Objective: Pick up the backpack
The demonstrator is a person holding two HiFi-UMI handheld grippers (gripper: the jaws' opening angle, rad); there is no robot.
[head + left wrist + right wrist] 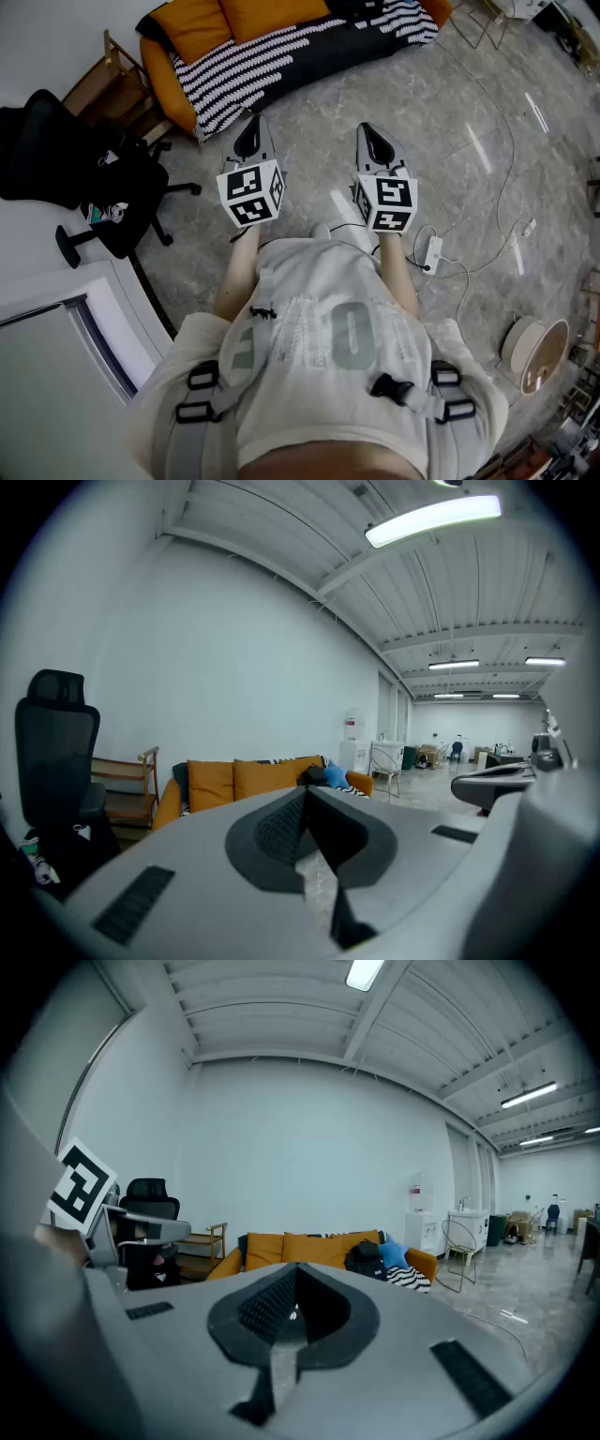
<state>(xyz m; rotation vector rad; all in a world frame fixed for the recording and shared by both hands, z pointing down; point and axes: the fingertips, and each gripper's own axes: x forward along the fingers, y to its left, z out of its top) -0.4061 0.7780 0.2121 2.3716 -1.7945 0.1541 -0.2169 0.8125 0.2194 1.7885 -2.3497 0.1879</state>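
A dark backpack (364,1258) sits on the seat of an orange sofa (281,1251) across the room, next to a blue cushion (394,1254). The left gripper view shows the backpack (314,775) small and far off. The sofa (192,33) carries a black-and-white striped blanket (281,56). My left gripper (251,129) and right gripper (368,133) are held side by side in front of the person's chest, pointing at the sofa, well short of it. Both have their jaws shut with nothing between them, as the left gripper (305,797) and right gripper (298,1281) show in their own views.
A black office chair (122,197) stands at the left beside a wooden shelf (98,84). A white power strip (432,253) and its cable lie on the marble floor at the right. A round tan object (536,352) sits at the lower right. A wire chair (457,1241) stands beyond the sofa.
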